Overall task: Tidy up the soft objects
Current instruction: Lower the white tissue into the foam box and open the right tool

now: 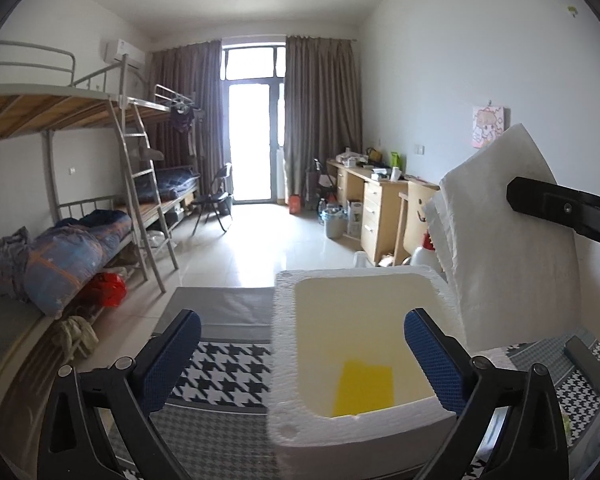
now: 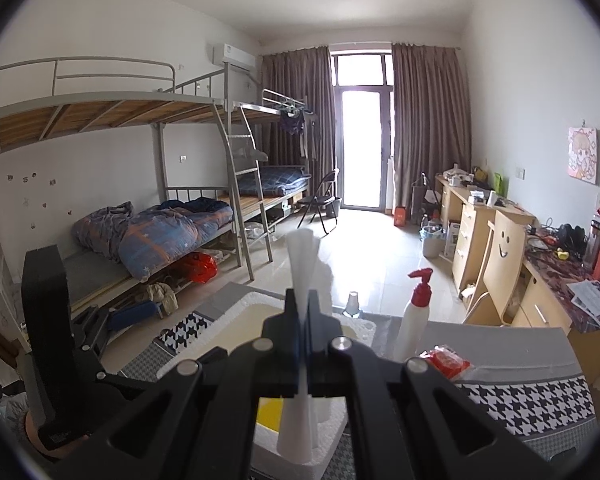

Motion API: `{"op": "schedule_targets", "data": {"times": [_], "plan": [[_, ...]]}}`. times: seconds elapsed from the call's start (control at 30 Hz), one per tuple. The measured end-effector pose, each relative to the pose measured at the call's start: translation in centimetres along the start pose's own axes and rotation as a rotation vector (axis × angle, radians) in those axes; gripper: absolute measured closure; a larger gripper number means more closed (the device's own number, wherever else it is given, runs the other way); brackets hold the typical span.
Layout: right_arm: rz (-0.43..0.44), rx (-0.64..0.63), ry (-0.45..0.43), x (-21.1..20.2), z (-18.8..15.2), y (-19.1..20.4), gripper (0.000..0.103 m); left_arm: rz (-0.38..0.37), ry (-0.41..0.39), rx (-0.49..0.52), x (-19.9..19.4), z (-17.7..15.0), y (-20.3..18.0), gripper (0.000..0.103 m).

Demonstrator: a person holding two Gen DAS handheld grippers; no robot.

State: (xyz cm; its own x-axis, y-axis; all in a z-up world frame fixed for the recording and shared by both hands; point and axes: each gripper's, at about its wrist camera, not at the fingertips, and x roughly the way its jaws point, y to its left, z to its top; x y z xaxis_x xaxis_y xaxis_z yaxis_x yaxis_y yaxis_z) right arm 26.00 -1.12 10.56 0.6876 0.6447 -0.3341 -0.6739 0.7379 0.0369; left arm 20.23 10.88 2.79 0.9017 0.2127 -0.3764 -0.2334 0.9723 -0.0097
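Note:
A white foam box (image 1: 284, 320) stands on a houndstooth-patterned table, with a yellow soft pad (image 1: 364, 388) lying on its floor. My left gripper (image 1: 302, 356) is open and empty, its blue pads on either side of the box's near-left part. My right gripper (image 2: 303, 312) is shut on a folded white paper towel (image 2: 302, 256), held upright over the box (image 2: 260, 304). In the left wrist view the towel (image 1: 508, 248) hangs at the box's right edge, pinched by the right gripper's black finger (image 1: 556, 204).
A white pump bottle with a red top (image 2: 416, 312) and a red packet (image 2: 446, 360) stand on the table to the right of the box. Bunk beds (image 2: 140, 184) line the left wall, desks (image 2: 500, 240) the right. A dark phone (image 1: 586, 360) lies at the table's right.

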Motion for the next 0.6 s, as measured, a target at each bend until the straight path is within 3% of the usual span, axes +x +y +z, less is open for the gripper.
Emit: {"op": "schedule_targets", "data": {"times": [0.6], "plan": [[0.033, -0.027, 0.081, 3.1, -1.0, 1.6, 0.099, 0.033, -0.002, -0.045, -1.0, -1.1, 2.2, 0.001]]}}
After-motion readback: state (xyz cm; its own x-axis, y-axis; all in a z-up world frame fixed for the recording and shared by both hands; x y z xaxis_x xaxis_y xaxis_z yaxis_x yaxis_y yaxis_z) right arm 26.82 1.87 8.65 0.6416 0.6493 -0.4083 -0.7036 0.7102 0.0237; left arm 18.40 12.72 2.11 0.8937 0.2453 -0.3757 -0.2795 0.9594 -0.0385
